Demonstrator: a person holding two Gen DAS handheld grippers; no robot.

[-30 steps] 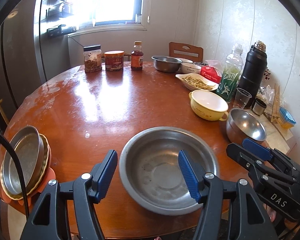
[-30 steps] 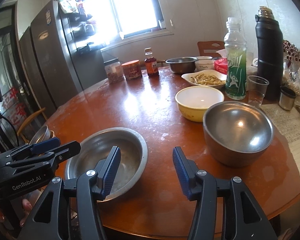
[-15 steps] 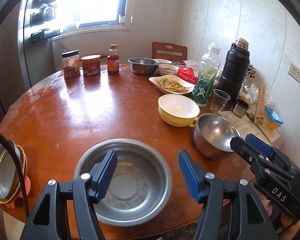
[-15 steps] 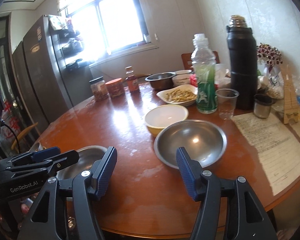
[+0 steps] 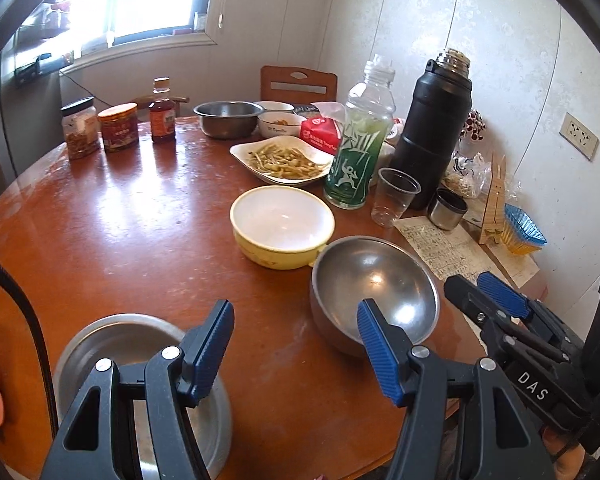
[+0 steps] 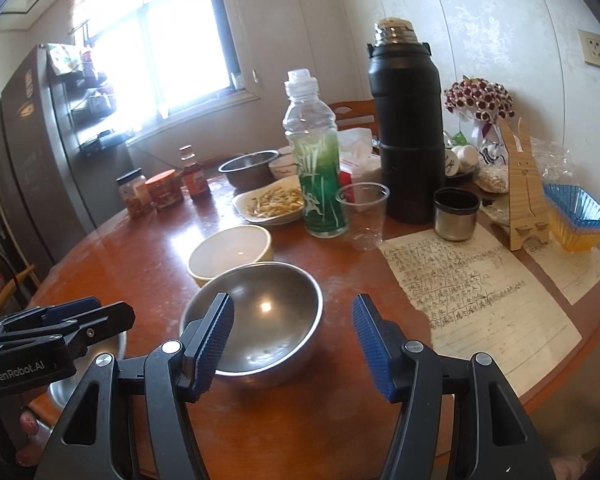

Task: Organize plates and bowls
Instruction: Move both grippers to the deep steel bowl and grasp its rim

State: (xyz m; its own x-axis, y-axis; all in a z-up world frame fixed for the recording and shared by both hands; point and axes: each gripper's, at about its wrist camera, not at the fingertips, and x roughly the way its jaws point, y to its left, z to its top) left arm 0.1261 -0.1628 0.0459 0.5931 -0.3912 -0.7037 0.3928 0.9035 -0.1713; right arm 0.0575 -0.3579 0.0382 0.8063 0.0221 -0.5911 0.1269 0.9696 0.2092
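Observation:
A deep steel bowl [image 5: 374, 292] [image 6: 256, 312] sits near the round table's front right edge. A yellow bowl with a white inside [image 5: 282, 228] [image 6: 230, 254] stands just behind it. A wide shallow steel basin [image 5: 140, 364] lies at the front left, partly hidden by my left gripper [image 5: 296, 350], which is open and empty above the table between basin and steel bowl. My right gripper [image 6: 292, 346] is open and empty, its left finger over the steel bowl's near rim. It also shows in the left wrist view [image 5: 500, 300].
Behind the bowls stand a plate of food [image 5: 286, 160], a green bottle [image 5: 360, 144], a plastic cup [image 5: 394, 196], a black thermos [image 5: 434, 128], a small steel cup [image 5: 446, 208], another steel bowl [image 5: 228, 118] and three jars. Papers [image 6: 472, 292] lie at the right edge.
Both grippers have swung to the right, away from the shallow basin and toward the deep steel bowl. The stacked plates at the far left have left the view. Both stay open.

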